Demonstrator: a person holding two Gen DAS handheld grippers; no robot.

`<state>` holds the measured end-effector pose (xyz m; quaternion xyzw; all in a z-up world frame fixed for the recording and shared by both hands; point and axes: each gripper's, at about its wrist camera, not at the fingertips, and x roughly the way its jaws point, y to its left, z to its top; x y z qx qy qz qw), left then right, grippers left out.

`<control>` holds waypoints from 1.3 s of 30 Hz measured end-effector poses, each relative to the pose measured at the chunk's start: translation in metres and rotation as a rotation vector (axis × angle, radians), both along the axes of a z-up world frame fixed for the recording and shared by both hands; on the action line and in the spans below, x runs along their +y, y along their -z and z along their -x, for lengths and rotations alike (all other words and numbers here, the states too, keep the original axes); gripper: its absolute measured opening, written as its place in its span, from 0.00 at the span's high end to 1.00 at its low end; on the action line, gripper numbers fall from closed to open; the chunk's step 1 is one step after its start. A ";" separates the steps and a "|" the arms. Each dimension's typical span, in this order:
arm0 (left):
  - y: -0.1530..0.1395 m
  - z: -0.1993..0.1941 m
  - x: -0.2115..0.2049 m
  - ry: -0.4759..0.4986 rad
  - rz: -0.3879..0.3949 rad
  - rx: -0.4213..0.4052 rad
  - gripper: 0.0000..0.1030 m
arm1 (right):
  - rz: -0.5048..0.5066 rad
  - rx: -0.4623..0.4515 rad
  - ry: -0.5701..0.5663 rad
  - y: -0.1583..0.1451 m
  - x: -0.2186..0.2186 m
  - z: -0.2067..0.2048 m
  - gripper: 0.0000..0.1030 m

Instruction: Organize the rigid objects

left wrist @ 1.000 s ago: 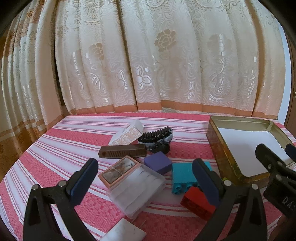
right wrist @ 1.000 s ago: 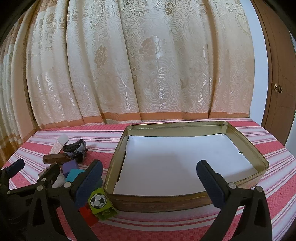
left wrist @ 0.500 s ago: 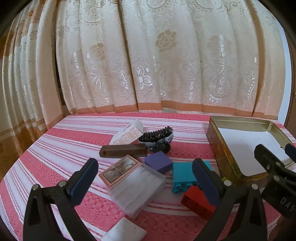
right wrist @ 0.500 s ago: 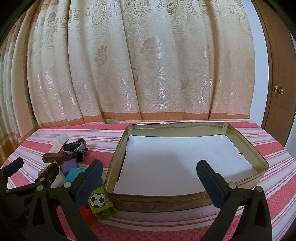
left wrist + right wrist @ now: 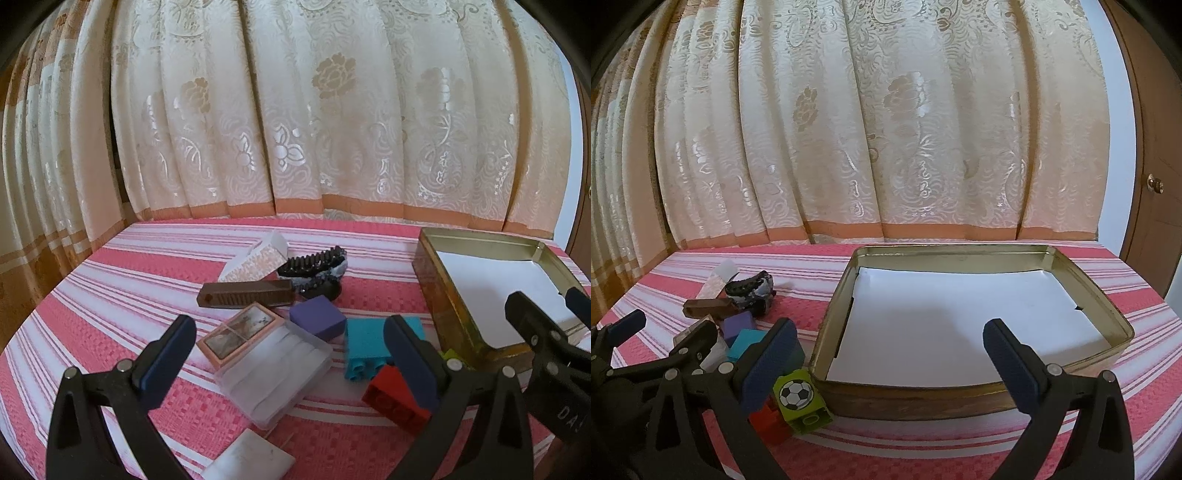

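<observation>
A gold tin [image 5: 1108, 306] lined with white paper sits at the right of the striped table; in the left wrist view the tin [image 5: 439, 295] is at the right edge. Left of it lies a cluster: a clear plastic case [image 5: 275, 373], a pink framed box [image 5: 238, 332], a purple block [image 5: 317, 321], a teal brick [image 5: 364, 345], a red brick [image 5: 391, 400], a brown bar [image 5: 245, 293], a black hair clip [image 5: 314, 264] and a patterned carton [image 5: 255, 260]. A green football brick [image 5: 799, 400] rests against the tin's near corner. My left gripper [image 5: 288, 358] hovers open over the cluster. My right gripper [image 5: 890, 354] is open before the tin.
A cream floral curtain [image 5: 295, 110] hangs behind the table. A white flat piece [image 5: 247, 459] lies at the near edge. A brown door with a knob [image 5: 1154, 182] stands at the right. Bare striped cloth [image 5: 110, 280] stretches left of the cluster.
</observation>
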<state>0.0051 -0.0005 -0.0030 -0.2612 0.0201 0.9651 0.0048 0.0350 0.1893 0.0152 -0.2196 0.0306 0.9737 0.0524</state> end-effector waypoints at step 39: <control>0.027 -0.030 -0.060 0.160 0.006 -0.265 0.17 | 0.152 -0.268 -0.420 0.027 -0.035 -0.007 0.28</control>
